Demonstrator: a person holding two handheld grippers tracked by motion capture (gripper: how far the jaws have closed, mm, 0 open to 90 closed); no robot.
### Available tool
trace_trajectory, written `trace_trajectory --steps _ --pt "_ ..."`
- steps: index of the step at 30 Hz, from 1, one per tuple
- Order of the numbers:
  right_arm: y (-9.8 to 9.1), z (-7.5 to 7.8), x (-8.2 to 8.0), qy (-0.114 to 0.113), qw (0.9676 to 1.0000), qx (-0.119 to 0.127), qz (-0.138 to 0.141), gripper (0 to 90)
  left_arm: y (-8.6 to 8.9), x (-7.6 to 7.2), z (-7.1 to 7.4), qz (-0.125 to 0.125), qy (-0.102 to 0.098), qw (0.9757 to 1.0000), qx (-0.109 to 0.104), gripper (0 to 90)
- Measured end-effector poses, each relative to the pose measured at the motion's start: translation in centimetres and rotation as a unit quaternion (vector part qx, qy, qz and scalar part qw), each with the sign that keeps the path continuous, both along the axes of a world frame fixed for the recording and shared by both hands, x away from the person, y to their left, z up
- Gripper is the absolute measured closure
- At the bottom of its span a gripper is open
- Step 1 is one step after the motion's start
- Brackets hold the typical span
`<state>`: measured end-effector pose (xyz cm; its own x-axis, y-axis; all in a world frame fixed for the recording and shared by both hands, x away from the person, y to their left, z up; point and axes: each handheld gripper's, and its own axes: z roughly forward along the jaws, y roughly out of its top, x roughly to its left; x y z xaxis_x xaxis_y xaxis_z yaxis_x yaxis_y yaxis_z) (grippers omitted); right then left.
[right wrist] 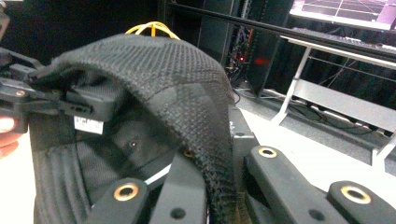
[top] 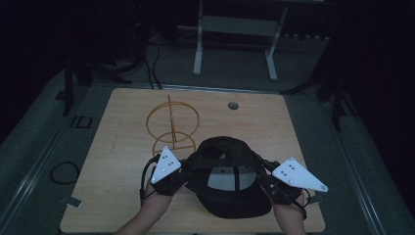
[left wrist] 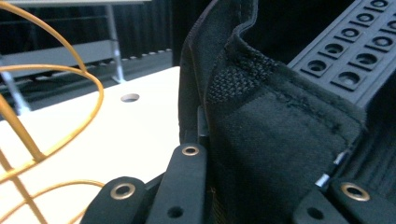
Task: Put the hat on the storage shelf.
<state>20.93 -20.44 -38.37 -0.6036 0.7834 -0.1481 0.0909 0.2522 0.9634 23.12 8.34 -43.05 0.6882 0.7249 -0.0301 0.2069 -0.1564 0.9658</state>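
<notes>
A black cap (top: 227, 181) is held upside down over the near middle of the wooden table (top: 127, 112), its brim toward me. My left gripper (top: 185, 171) is shut on the cap's left rim; in the left gripper view the black fabric and strap (left wrist: 275, 135) sit between the jaws. My right gripper (top: 265, 175) is shut on the cap's right rim, where the mesh edge (right wrist: 187, 107) runs between its jaws. A yellow wire stand (top: 172, 125) of two rings on a post stands just behind the cap, also seen as the wire stand (left wrist: 42, 116).
A round cable hole (top: 233, 105) lies in the table's far right part. A white desk frame (top: 235, 44) stands on the floor beyond the table. A cable loop (top: 64, 172) lies on the floor at the left.
</notes>
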Motion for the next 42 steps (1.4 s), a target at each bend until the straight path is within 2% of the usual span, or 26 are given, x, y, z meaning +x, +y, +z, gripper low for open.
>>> trace_trajectory --steps 4,8,14,15,16,19,23,25,27,29,32,33,35,36,37,38,39,40,42 --pt "-0.1 -0.4 0.0 0.005 1.0000 0.003 0.001 88.2 -0.4 0.2 0.4 0.004 -0.002 1.0000 0.004 89.4" --pt "-0.5 -0.8 -0.1 0.007 0.9999 0.008 -0.009 86.5 -0.9 0.3 0.8 0.002 -0.007 1.0000 0.007 89.7" --pt "-1.0 -1.1 -0.3 0.018 0.9998 0.011 -0.008 75.8 -1.3 0.3 1.7 0.001 -0.017 0.9999 0.001 89.8" --pt "-1.1 -1.1 -0.3 0.022 0.9997 0.015 -0.004 73.0 -1.6 0.3 2.2 0.001 -0.023 0.9997 0.002 89.8" --pt "-1.3 -1.2 -0.5 0.024 0.9997 0.010 0.004 64.7 -1.7 0.3 2.4 0.001 -0.025 0.9997 0.001 89.8" --pt "-1.5 -1.3 -0.8 0.033 0.9992 0.008 0.021 53.2 -2.0 0.2 2.8 0.001 -0.032 0.9995 0.003 89.8" --pt "-1.7 -1.6 -1.3 0.046 0.9978 0.000 0.049 39.4 -2.0 0.2 3.1 0.000 -0.039 0.9992 0.003 89.8" --pt "-2.0 -1.8 -1.6 0.054 0.9965 0.002 0.064 36.7 -2.0 0.2 3.2 0.003 -0.042 0.9991 0.006 89.8" --pt "-2.3 -1.8 -2.1 0.058 0.9952 -0.004 0.079 29.5 -1.8 0.2 3.2 -0.002 -0.039 0.9992 0.002 89.8" --pt "-2.7 -1.7 -2.7 0.055 0.9941 -0.004 0.093 29.6 -1.7 0.2 3.2 0.000 -0.042 0.9991 0.002 89.8" --pt "-3.6 -1.2 -3.5 0.047 0.9930 0.000 0.108 30.3 -1.4 0.1 3.1 -0.013 -0.052 0.9986 -0.004 89.8" --pt "-3.9 -1.0 -3.7 0.044 0.9927 -0.001 0.113 30.5 -1.3 0.1 3.1 -0.026 -0.053 0.9982 -0.015 89.7" --pt "-4.4 -0.6 -4.0 0.043 0.9908 0.004 0.128 32.6 -1.1 -0.1 3.2 -0.026 -0.063 0.9976 -0.009 89.7" --pt "-4.6 -0.4 -4.0 0.041 0.9907 0.008 0.130 35.0 -0.9 -0.1 3.2 -0.030 -0.063 0.9976 -0.010 89.7" --pt "-5.0 -0.1 -4.1 0.043 0.9892 0.020 0.138 35.3 -0.8 -0.1 3.2 -0.023 -0.063 0.9977 -0.006 89.7" --pt "-5.4 0.2 -4.2 0.049 0.9839 0.046 0.165 36.0 -0.7 0.0 3.2 -0.024 -0.060 0.9979 -0.007 89.7" --pt "-5.8 0.5 -4.4 0.045 0.9811 0.063 0.177 37.1 -0.5 0.1 3.1 -0.027 -0.058 0.9979 -0.011 89.7" --pt "-6.0 0.8 -4.7 0.036 0.9825 0.060 0.173 37.2 -0.4 0.2 3.0 -0.032 -0.058 0.9977 -0.012 89.7" --pt "-6.0 1.2 -5.1 0.015 0.9887 0.030 0.146 38.3 -0.3 0.2 2.7 -0.049 -0.067 0.9965 -0.010 89.7"
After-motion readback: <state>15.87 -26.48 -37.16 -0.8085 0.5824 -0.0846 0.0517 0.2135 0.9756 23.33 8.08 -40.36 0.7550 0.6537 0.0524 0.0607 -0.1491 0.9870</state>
